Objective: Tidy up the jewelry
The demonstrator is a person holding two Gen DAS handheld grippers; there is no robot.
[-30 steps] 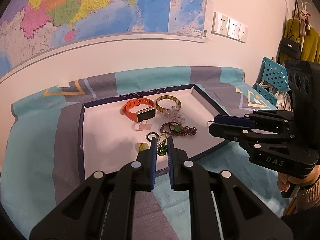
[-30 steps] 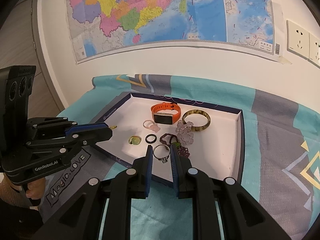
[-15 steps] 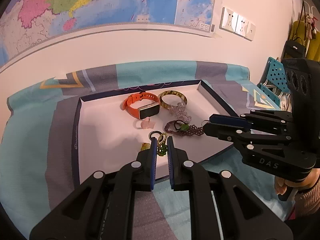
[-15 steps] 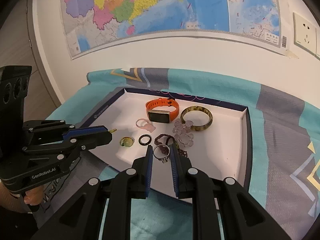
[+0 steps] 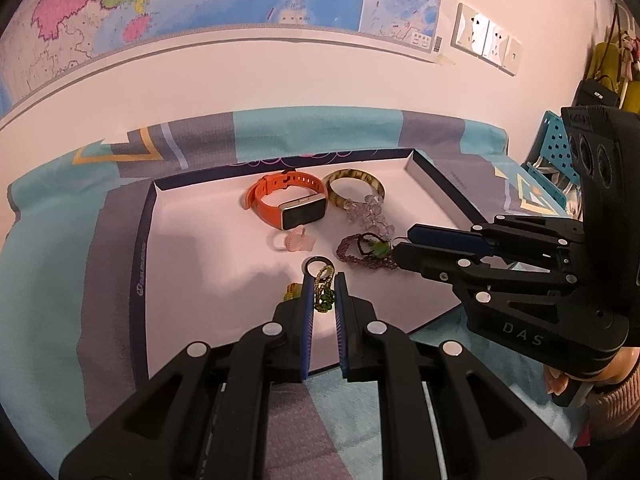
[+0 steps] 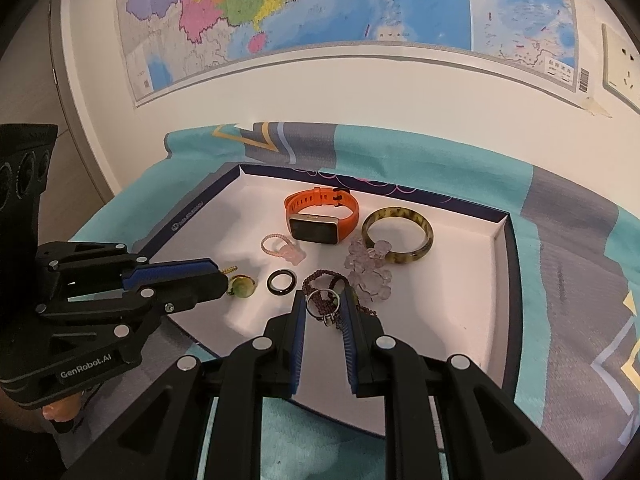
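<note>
Both hand-held grippers over the jewelry tray, each pinching a small piece.

My left hand-held gripper (image 5: 323, 294) was clamped on a gold-and-green beaded chain (image 5: 323, 286) above the white tray (image 5: 192, 264), just short of the black ring (image 5: 316, 265). My right hand-held gripper (image 6: 323, 304) gripped a silver ring (image 6: 322, 307) over the purple beaded bracelet (image 6: 316, 280). Farther back lay the orange watch (image 6: 320, 220) and the mottled bangle (image 6: 398, 235).
</note>
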